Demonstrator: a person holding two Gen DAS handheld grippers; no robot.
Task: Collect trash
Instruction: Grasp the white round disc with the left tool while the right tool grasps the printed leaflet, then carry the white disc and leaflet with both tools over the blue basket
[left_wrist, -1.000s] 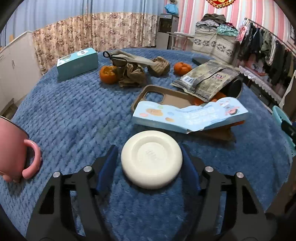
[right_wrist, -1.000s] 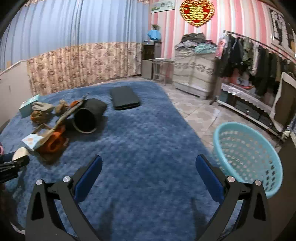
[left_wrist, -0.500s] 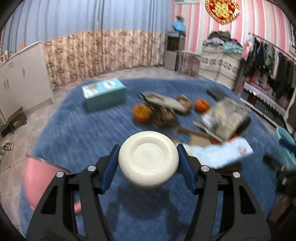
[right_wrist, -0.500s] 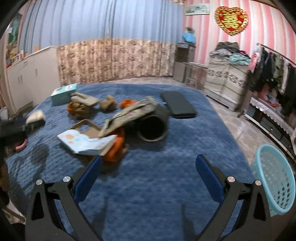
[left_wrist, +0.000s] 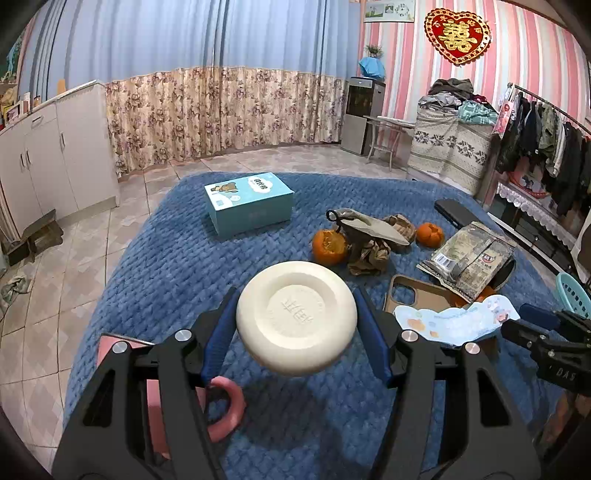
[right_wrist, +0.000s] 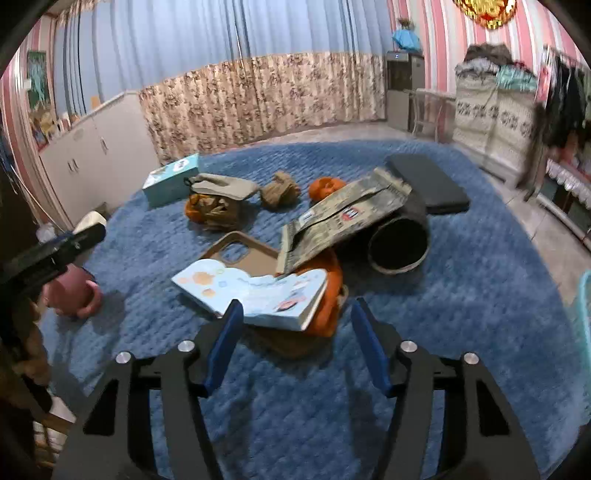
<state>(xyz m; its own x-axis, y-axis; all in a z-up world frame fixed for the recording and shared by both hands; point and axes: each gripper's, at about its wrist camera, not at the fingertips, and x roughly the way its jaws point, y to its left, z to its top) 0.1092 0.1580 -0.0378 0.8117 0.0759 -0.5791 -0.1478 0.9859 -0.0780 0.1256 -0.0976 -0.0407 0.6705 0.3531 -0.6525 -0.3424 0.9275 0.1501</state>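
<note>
My left gripper (left_wrist: 296, 300) is shut on a white round disc (left_wrist: 295, 321), held up above the blue blanket (left_wrist: 177, 266). In the right wrist view my right gripper (right_wrist: 295, 306) hovers low over the blanket with its jaws closing. The near corner of a light-blue paper packet (right_wrist: 251, 291) lies between its fingertips, and the pads do not press it. Under the packet is orange peel (right_wrist: 328, 295). Behind lie a printed snack bag (right_wrist: 340, 218), crumpled brown paper (right_wrist: 214, 212) and more orange peel (right_wrist: 325, 186).
A teal basket (left_wrist: 572, 295) stands off the blanket's right edge. On the blanket are a teal box (left_wrist: 251, 203), a brown phone case (right_wrist: 240, 253), a black round tub (right_wrist: 399, 247), a black flat pad (right_wrist: 424, 181) and a pink mug (right_wrist: 74, 295). Tiled floor surrounds it.
My left gripper has lifted the white disc off the blanket. The right gripper has swung left from the basket toward the pile, and its jaws have narrowed.
</note>
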